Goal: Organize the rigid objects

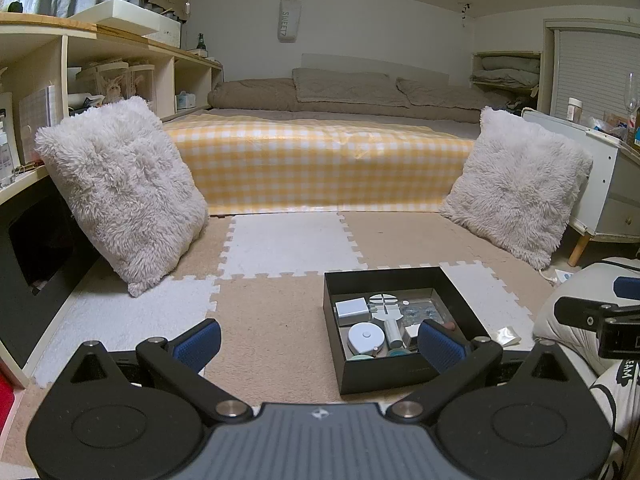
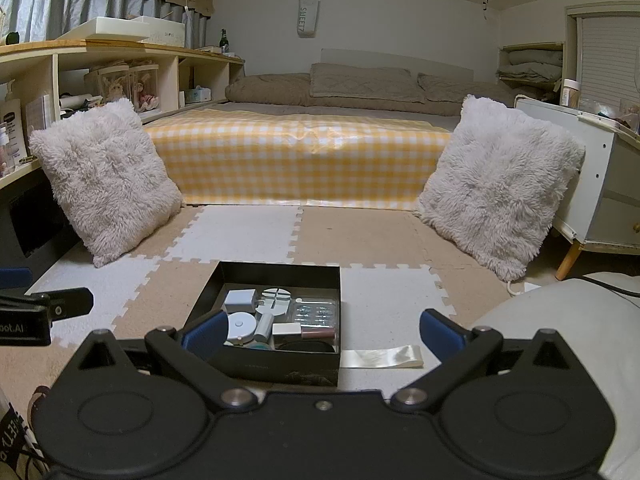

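Nearest, the left gripper (image 1: 318, 346) hangs spread wide and empty, low in its frame; the right gripper (image 2: 322, 332) likewise. The black box (image 2: 276, 366) of small items sits mid-frame on the foam mat (image 2: 384, 292).

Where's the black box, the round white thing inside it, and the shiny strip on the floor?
black box (image 2: 280, 366), right wrist view, on its near outer wall.
round white thing (image 2: 241, 326), right wrist view, on its flat top.
shiny strip (image 2: 380, 357), right wrist view, at its middle.
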